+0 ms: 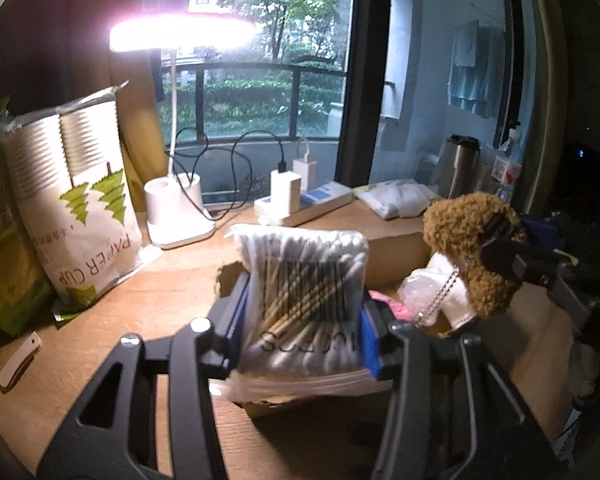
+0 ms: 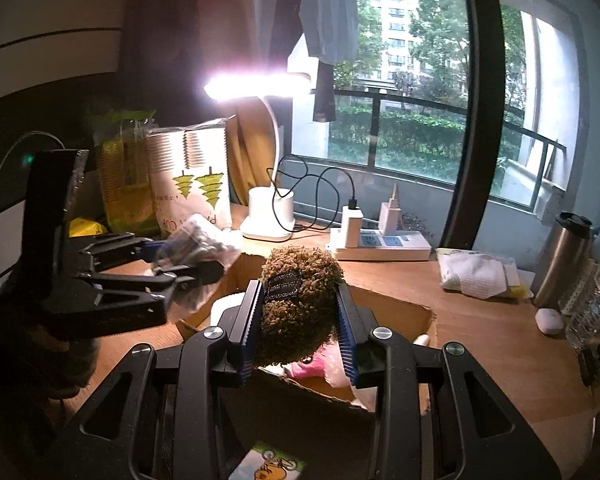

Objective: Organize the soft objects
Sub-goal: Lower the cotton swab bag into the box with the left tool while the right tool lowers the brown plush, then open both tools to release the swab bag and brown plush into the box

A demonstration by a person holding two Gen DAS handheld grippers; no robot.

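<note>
Left gripper (image 1: 300,320) is clamped on a crinkly clear plastic pack of cotton swabs (image 1: 304,296), blue ribbed pads pressing both sides; wooden sticks and white tips show through the film. The pack hangs over the near-left corner of an open cardboard box (image 1: 396,252) on the wooden desk (image 1: 172,292).

Right gripper (image 2: 298,320) is closed on a brown curly-pile plush toy (image 2: 298,304) (fuzzy, rounded, with a dark woven label on top), held above the same box. A ball chain (image 1: 440,296) and a white fabric part (image 1: 456,292) hang beneath it.

Inside the box: something pink (image 2: 310,366) and a crumpled clear bag (image 1: 420,294).

Behind: glossy bag of stacked paper cups (image 1: 84,208), lit white desk lamp (image 1: 180,208), white power strip (image 2: 380,246) with chargers, steel tumbler (image 2: 564,260).
</note>
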